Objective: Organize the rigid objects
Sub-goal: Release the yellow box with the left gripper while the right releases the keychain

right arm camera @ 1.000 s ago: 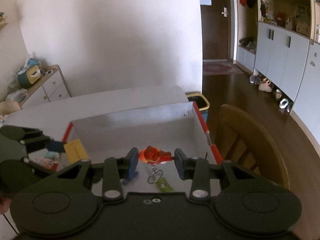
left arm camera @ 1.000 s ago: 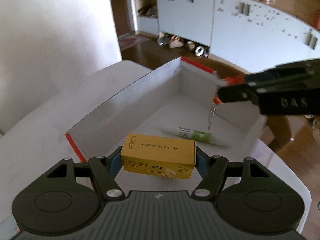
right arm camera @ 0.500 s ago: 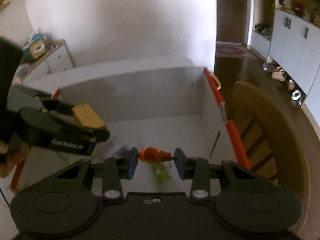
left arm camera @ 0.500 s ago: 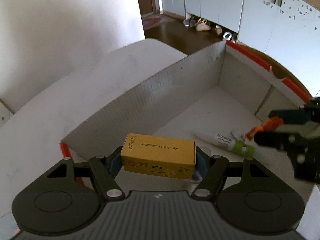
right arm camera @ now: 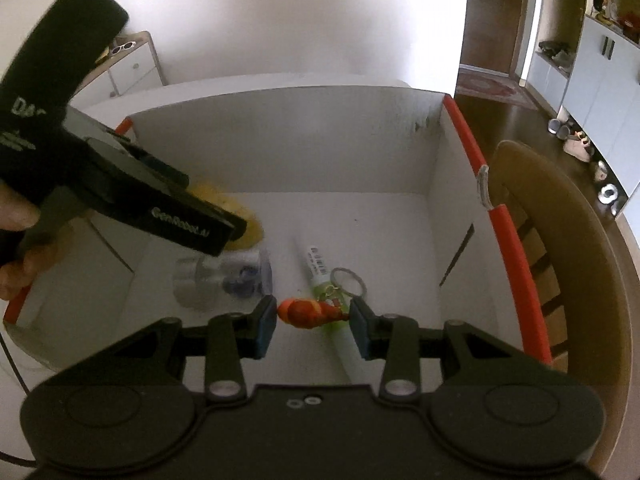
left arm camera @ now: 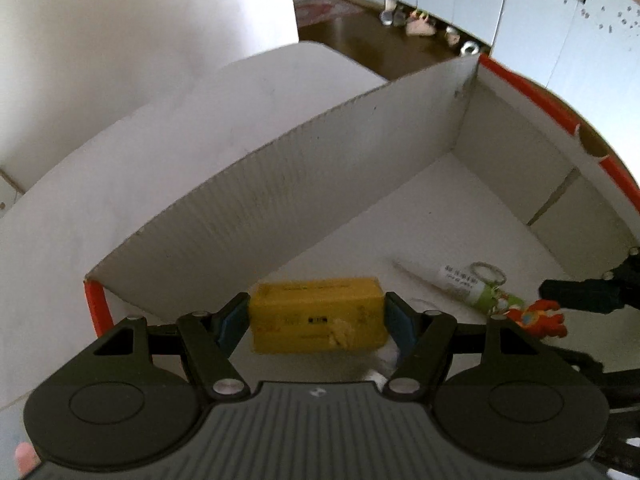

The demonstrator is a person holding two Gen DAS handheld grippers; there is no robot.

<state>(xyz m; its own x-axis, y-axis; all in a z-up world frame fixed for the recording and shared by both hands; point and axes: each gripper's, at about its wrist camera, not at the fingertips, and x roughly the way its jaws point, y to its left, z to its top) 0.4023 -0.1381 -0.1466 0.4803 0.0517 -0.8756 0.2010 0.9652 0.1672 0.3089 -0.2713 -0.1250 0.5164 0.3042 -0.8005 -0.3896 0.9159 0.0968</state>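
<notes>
Both claws lower inside box (left arm camera: 280, 184)

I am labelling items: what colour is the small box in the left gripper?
Yellow box, clearest in the left wrist view.

Bare box floor (right arm camera: 384, 220) beyond tube (right arm camera: 320, 268).

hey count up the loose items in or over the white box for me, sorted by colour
Yellow: 1, the carton in the left gripper.
Red-orange: 1, the keychain figure between the right gripper fingers.
White and green: 1, the tube.
Clear: 1, the round piece.
Total: 4.
</notes>
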